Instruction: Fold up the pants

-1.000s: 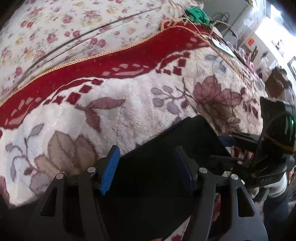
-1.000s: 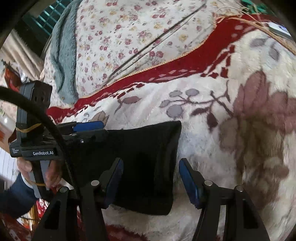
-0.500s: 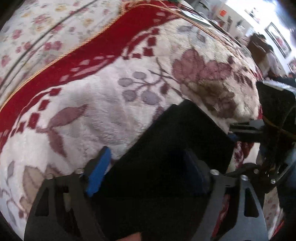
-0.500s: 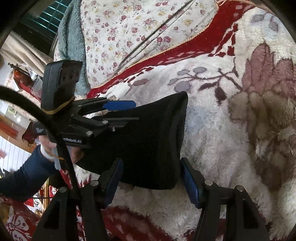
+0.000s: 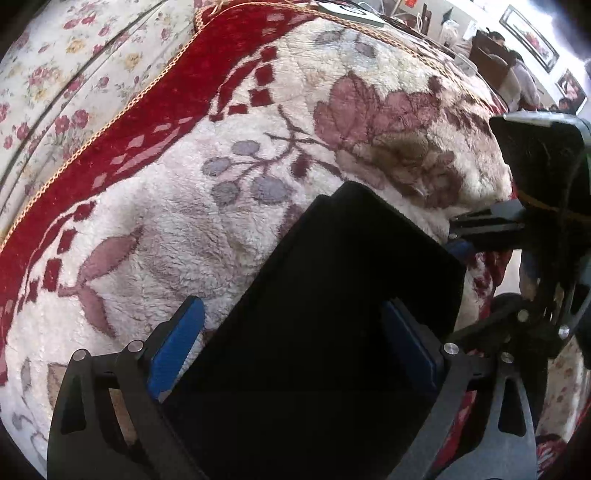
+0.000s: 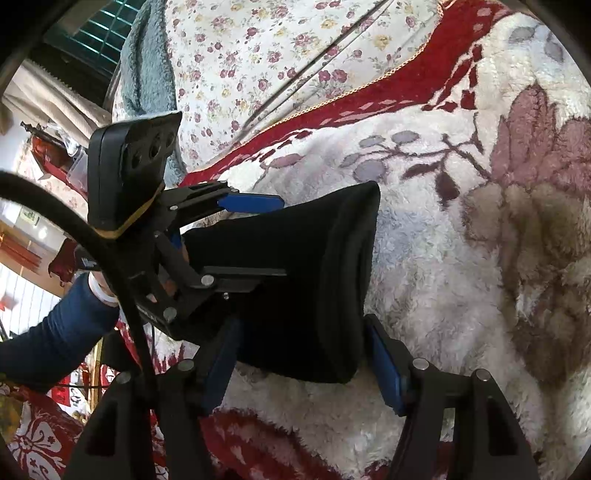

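The black pants (image 5: 332, 295) lie folded into a thick rectangular bundle on the fluffy white and red floral blanket (image 5: 192, 236). My left gripper (image 5: 295, 347) is open, its blue-padded fingers (image 5: 177, 347) straddling the near end of the bundle. My right gripper (image 6: 306, 362) is open too, its fingers either side of the folded edge of the pants (image 6: 325, 280). In the right wrist view the left gripper (image 6: 251, 240) has one jaw above and one against the bundle's far side. In the left wrist view the right gripper (image 5: 491, 273) is at the right.
A flowered bedsheet (image 6: 280, 48) lies beyond the blanket's red border (image 5: 207, 81). A grey-blue towel (image 6: 147, 74) hangs at the bed's far corner. A white device (image 5: 347, 11) rests at the blanket's far edge. Room furniture and people show at the right (image 5: 517, 74).
Both grippers have moved in closer over the folded pants. The bundle now sits between the fingers of each gripper, and the left gripper has turned rightward.
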`<state>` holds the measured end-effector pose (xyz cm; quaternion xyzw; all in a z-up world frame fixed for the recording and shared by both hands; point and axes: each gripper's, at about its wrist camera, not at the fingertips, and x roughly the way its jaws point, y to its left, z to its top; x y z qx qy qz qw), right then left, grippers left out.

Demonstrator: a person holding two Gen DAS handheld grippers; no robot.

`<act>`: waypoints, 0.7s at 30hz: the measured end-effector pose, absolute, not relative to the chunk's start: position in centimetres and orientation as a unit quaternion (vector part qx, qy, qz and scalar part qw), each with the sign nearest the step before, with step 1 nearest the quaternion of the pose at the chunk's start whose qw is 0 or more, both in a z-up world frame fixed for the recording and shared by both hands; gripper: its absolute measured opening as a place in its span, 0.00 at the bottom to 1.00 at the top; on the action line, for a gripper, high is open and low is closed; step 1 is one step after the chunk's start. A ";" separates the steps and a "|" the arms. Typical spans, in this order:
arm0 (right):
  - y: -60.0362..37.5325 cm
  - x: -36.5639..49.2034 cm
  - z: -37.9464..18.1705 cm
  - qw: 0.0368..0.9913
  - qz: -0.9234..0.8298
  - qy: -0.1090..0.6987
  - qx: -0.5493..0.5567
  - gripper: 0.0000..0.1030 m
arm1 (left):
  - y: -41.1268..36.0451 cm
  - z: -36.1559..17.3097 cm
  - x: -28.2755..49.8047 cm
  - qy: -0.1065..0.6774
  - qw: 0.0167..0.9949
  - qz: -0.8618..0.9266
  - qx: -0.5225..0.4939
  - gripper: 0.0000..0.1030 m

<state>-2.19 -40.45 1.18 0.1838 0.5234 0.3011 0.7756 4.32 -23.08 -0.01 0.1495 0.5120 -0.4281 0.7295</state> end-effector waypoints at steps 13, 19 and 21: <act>-40.5 -2.3 1.3 0.793 0.267 0.527 0.149 0.38 | -22.6 0.5 3.7 0.489 0.733 -0.448 0.149 0.56; -39.9 -2.6 1.8 0.799 0.279 0.514 0.137 0.16 | -22.2 1.0 3.4 0.478 0.744 -0.445 0.140 0.22; -40.0 -2.8 2.1 0.801 0.281 0.508 0.147 0.14 | -21.7 1.2 3.4 0.479 0.748 -0.442 0.123 0.18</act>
